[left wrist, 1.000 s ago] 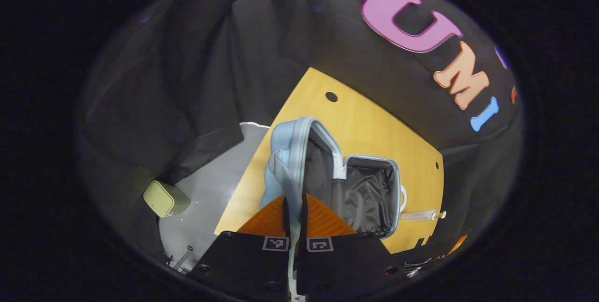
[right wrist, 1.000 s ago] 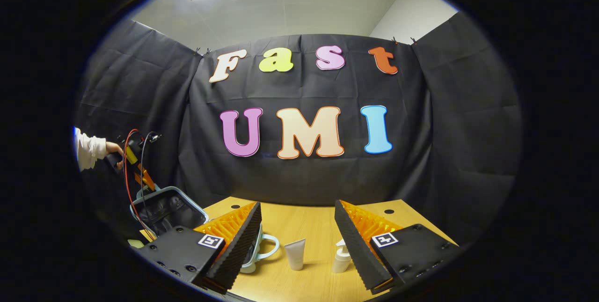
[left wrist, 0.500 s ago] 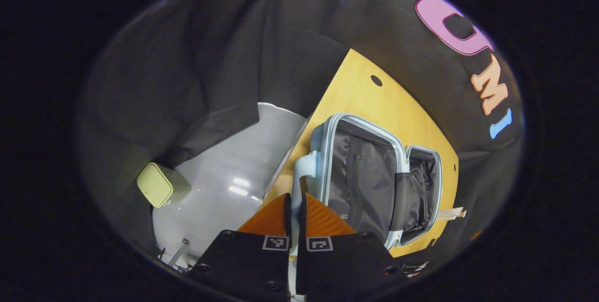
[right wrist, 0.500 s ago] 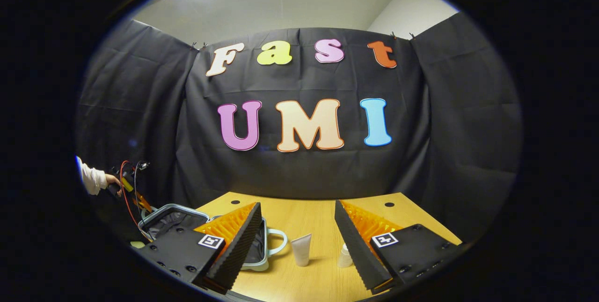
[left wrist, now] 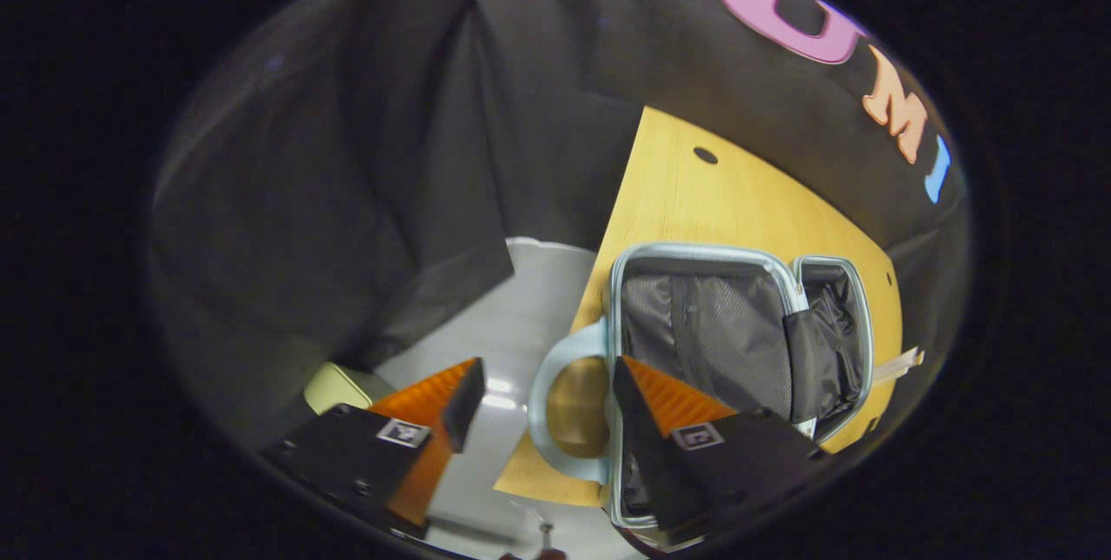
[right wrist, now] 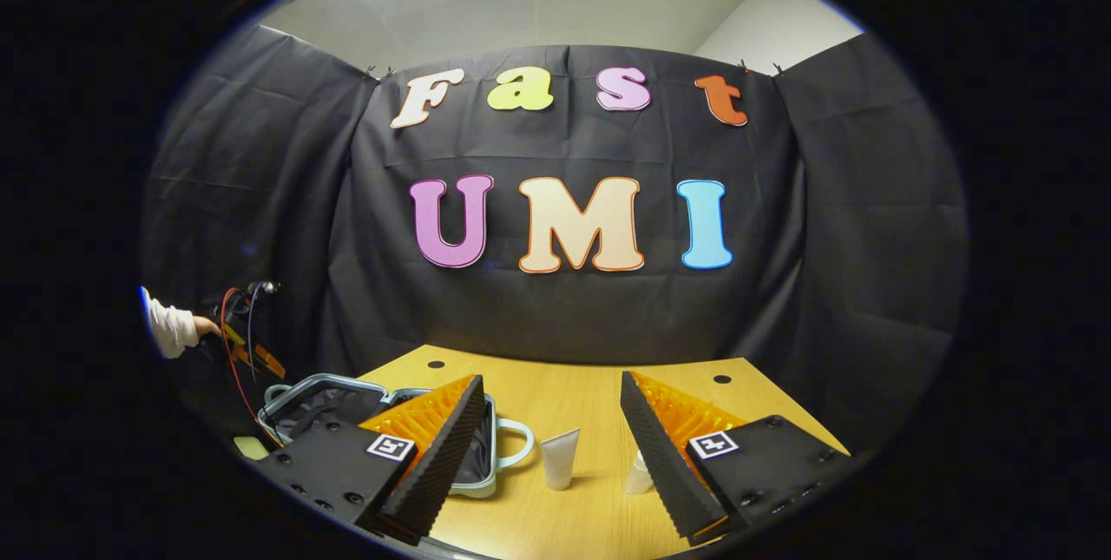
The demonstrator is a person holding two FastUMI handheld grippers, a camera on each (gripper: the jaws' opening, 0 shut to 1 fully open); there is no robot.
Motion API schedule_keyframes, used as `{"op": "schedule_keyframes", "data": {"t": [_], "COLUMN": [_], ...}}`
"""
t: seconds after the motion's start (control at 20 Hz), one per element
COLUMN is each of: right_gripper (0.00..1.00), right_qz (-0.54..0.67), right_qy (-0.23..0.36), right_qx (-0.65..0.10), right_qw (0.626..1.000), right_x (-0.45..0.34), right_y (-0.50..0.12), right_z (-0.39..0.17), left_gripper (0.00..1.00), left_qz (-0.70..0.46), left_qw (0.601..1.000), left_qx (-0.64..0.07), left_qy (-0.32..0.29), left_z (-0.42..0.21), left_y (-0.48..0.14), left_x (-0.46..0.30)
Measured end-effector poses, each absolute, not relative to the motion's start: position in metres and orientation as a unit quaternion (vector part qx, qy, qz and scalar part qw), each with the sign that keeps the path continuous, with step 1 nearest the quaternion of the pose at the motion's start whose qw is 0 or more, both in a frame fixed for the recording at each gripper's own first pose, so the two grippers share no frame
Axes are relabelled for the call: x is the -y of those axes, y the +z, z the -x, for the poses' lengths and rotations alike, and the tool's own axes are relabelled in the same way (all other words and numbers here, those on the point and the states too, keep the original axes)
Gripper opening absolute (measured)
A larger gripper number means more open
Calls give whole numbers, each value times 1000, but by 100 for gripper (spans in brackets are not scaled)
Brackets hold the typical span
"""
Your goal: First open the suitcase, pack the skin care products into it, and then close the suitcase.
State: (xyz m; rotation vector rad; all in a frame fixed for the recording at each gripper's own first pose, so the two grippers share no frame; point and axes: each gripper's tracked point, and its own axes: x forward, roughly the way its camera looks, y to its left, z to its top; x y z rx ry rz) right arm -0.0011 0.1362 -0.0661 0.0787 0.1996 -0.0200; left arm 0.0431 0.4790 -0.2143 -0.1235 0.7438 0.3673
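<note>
Suitcase [left wrist: 738, 343] now lies flat and fully open on the table [left wrist: 694, 204], and our left gripper [left wrist: 547, 386], clenched on the pale blue handle [left wrist: 555, 404] half a second ago, has spread its jaws and hangs released over that handle. So we judge the opening step done. Right of the suitcase [right wrist: 391, 421] in the right gripper view, the tube [right wrist: 560, 458] and the small bottle [right wrist: 638, 473] stand unpacked ahead of our right gripper [right wrist: 551, 447], which is spread wide and holds nothing.
</note>
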Motion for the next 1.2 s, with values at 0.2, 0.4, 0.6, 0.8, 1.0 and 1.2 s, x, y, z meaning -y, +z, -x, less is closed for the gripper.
{"op": "schedule_keyframes", "data": {"t": [0.2, 0.4, 0.6, 0.8, 1.0, 1.2], "right_gripper": [99, 99, 99, 99, 99, 99], "right_qz": [-44, -47, -47, -53, -45, -30], "right_qy": [-14, -17, -8, 0, 18, 43], "right_qx": [-101, -107, -127, -149, -181, -199], "right_qw": [994, 993, 991, 987, 982, 979], "right_x": [-118, -92, -68, -44, -32, -31], "right_y": [-73, -88, -118, -162, -212, -258], "right_z": [-2, -7, -14, -23, -35, -41], "left_gripper": [90, 90, 89, 90, 89, 90], "left_qz": [3, -7, 26, 69, 72, 61], "left_qw": [951, 982, 992, 985, 975, 970], "left_qx": [-271, -179, -113, -85, -93, -104], "left_qy": [146, 60, -55, -132, -187, -211], "left_z": [-61, -79, -98, -102, -110, -127], "left_y": [-146, -102, -97, -111, -162, -215], "left_x": [-418, -297, -154, -32, 57, 118]}}
